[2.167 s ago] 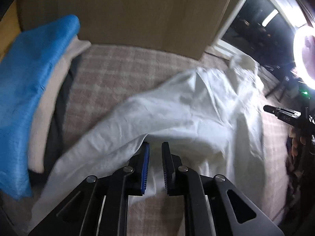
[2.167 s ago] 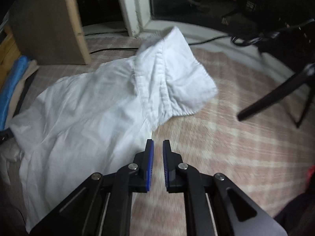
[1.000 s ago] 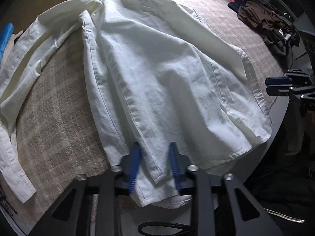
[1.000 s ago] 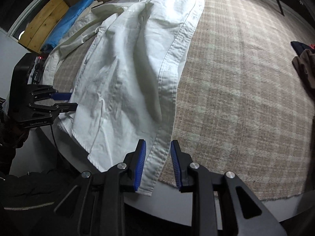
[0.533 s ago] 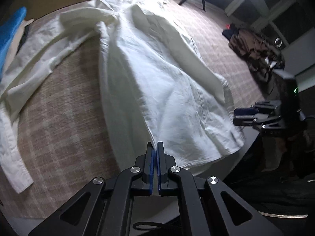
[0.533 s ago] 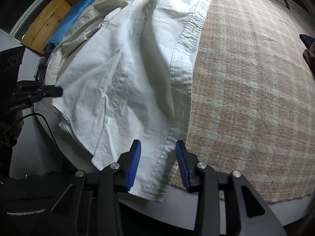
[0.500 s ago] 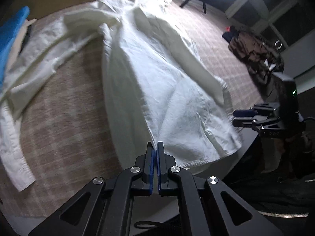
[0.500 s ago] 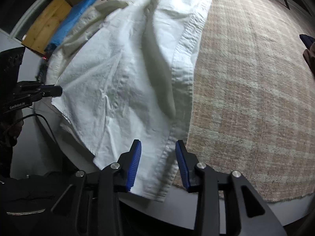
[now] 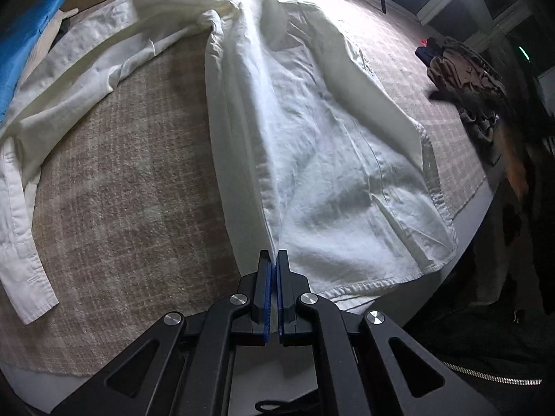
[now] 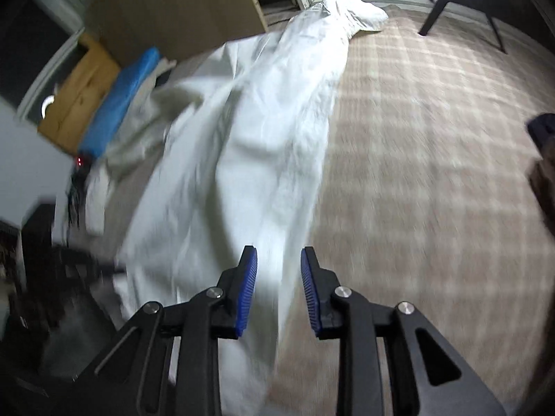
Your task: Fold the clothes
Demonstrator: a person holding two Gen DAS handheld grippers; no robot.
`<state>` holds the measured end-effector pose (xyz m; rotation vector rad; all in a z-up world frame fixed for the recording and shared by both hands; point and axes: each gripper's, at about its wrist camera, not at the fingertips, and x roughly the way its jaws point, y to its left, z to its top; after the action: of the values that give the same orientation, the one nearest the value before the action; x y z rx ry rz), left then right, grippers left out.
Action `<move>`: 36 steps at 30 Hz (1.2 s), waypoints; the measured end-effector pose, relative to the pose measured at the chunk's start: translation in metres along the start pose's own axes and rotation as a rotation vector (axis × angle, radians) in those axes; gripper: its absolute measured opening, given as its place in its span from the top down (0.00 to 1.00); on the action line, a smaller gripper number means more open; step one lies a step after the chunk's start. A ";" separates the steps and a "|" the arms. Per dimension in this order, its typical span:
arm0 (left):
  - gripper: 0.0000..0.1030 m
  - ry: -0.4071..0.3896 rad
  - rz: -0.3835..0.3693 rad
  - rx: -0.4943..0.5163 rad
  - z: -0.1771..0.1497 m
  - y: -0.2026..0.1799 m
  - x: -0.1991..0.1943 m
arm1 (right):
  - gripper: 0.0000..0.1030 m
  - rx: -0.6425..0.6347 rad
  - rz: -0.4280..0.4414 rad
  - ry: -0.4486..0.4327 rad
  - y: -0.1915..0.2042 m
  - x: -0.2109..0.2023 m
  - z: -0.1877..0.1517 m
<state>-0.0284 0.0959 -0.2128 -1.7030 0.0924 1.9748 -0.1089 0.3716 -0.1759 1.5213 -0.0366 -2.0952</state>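
The long-sleeved white cotton shirt lies stretched out lengthwise on the beige plaid cloth-covered table, its hem at the near edge and its collar at the far end. The left gripper has its blue pads pressed together on the shirt's hem end, where a raised ridge of cloth runs straight into the tips; my guess is the pinch holds the body taut so it can be straightened for folding. The right gripper hangs over the shirt's near end with a strip of fabric between its blue-padded jaws, which are closing but not yet pressing on it.

One sleeve trails off left of the shirt, cuff near the table edge. Beyond that sleeve sits a folded blue cloth; well right of the shirt lies a heap of brown clothing.

The right view is smeared by motion, so the shirt's edge there is hard to read, and the hem beneath the left tips is hidden.
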 end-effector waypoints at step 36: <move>0.97 0.039 0.020 -0.036 0.015 -0.022 0.031 | 0.98 -0.170 -0.203 0.056 -0.029 0.076 0.127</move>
<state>-0.0346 0.1313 -0.2330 -1.7710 0.0886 1.9693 -0.2496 0.3268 -0.2062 1.5328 0.3211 -2.1471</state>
